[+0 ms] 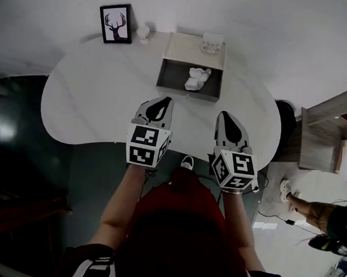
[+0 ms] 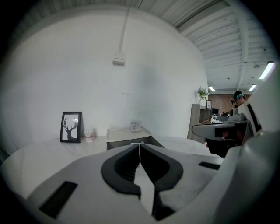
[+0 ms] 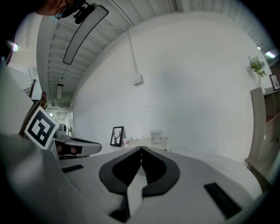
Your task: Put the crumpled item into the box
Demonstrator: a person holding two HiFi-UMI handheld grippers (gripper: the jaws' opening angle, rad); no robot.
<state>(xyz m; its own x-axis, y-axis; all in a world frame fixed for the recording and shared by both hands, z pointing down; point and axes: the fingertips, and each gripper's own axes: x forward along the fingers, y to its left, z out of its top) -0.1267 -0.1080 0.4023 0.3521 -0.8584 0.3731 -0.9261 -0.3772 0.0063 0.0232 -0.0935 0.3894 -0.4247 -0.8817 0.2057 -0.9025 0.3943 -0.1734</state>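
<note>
The worktop (image 1: pixel 92 97) is white with a rounded outline. The box (image 1: pixel 173 74) stands at its far edge, near the wall, with its dark open compartment facing up. The crumpled item (image 1: pixel 198 78), white in colour, lies inside this compartment, toward its right side, resting on the compartment floor. The pale rear section of the box carries a patterned jar (image 1: pixel 211 45). To the left of the box, a small cup (image 1: pixel 143 33) and a framed picture (image 1: pixel 116 23) of a stag's head stand against the wall, the cup between the picture and the box. The left gripper (image 1: pixel 163 99) and the right gripper (image 1: pixel 224 114) are held side by side over the near part of the worktop, well apart from the box, both pointing toward it. In the left gripper view, the fingers (image 2: pixel 127 164) of the left gripper are closed tip to tip along a thin seam, with nothing between them. In the right gripper view, the fingers (image 3: pixel 155 168) of the right gripper are likewise pressed together at the tips and hold nothing. Neither gripper touches the crumpled item or the box. Each gripper carries its marker cube at the rear, toward the person's forearms. To the right of the worktop stands a wooden shelf unit (image 1: pixel 325 133), and a second person's leg (image 1: pixel 303 203) is visible on the floor near it.
</note>
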